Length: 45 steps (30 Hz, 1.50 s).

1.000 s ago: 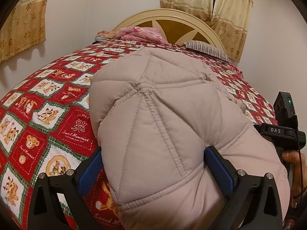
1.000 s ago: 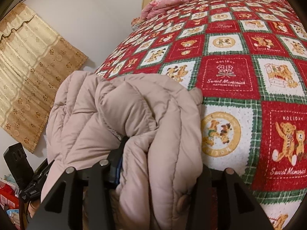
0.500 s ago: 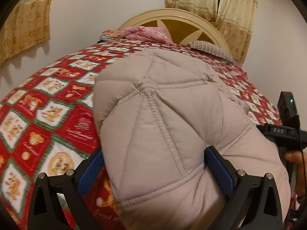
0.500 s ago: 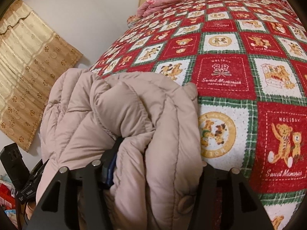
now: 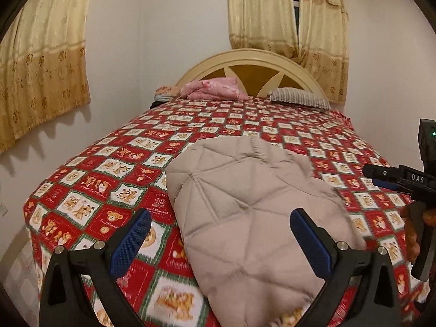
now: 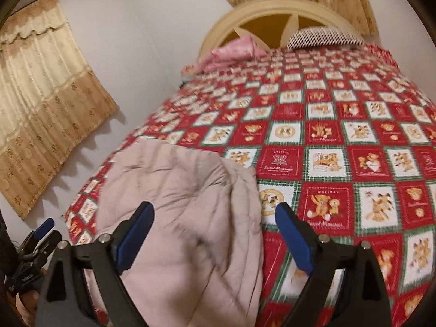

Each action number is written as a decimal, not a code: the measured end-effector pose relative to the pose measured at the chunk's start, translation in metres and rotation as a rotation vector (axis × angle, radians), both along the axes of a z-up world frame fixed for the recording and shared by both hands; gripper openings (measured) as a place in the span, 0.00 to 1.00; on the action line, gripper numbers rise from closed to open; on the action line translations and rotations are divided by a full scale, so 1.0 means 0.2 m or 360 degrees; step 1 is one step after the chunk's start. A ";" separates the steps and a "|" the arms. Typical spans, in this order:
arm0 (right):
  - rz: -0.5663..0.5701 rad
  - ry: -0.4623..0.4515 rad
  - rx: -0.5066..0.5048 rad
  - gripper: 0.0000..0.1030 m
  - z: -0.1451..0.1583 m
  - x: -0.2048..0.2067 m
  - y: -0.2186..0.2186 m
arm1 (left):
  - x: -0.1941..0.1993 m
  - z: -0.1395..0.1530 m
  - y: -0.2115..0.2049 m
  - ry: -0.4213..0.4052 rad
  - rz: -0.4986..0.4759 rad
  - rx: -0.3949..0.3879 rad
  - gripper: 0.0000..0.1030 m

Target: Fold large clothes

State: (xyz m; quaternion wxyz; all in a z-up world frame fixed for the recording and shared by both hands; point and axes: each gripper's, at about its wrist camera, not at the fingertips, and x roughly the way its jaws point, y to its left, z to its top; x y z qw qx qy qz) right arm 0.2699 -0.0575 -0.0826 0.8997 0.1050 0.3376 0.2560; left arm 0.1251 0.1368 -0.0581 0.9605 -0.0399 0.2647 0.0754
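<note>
A beige quilted puffer jacket (image 5: 253,212) lies folded in a compact bundle near the foot of the bed; it also shows in the right wrist view (image 6: 185,212). My left gripper (image 5: 220,234) is open and raised above the jacket, touching nothing. My right gripper (image 6: 215,229) is open too, held over the jacket's right edge, with nothing between its jaws. The right gripper also shows at the right edge of the left wrist view (image 5: 403,179), and the left gripper at the lower left of the right wrist view (image 6: 35,242).
The bed has a red and green teddy-bear quilt (image 5: 114,169). A pink blanket (image 5: 215,90) and a striped pillow (image 5: 299,98) lie by the cream headboard (image 5: 250,60). Walls with yellow curtains (image 5: 43,54) close in on the left and behind.
Both grippers opened and let go of the jacket, then pulled back and up. The jacket now rests folded on the quilt.
</note>
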 end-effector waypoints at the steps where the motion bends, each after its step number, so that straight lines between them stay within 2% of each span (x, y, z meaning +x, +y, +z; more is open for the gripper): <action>1: 0.0000 -0.0013 0.0021 0.93 0.02 -0.05 -0.01 | -0.03 0.01 -0.01 -0.0014 -0.0013 -0.0005 0.99; 10: -0.0053 -0.0099 0.0101 0.97 0.13 -0.33 -0.05 | -0.20 0.09 -0.07 -0.0113 -0.0048 -0.0001 0.99; 19: -0.0066 -0.0238 -0.0009 0.99 0.19 -0.49 -0.04 | -0.26 0.11 -0.09 -0.0147 -0.0057 0.0017 0.99; 45: -0.0080 -0.0422 -0.0066 1.00 0.28 -0.67 -0.06 | -0.26 0.12 -0.14 -0.0155 -0.0074 0.0023 0.99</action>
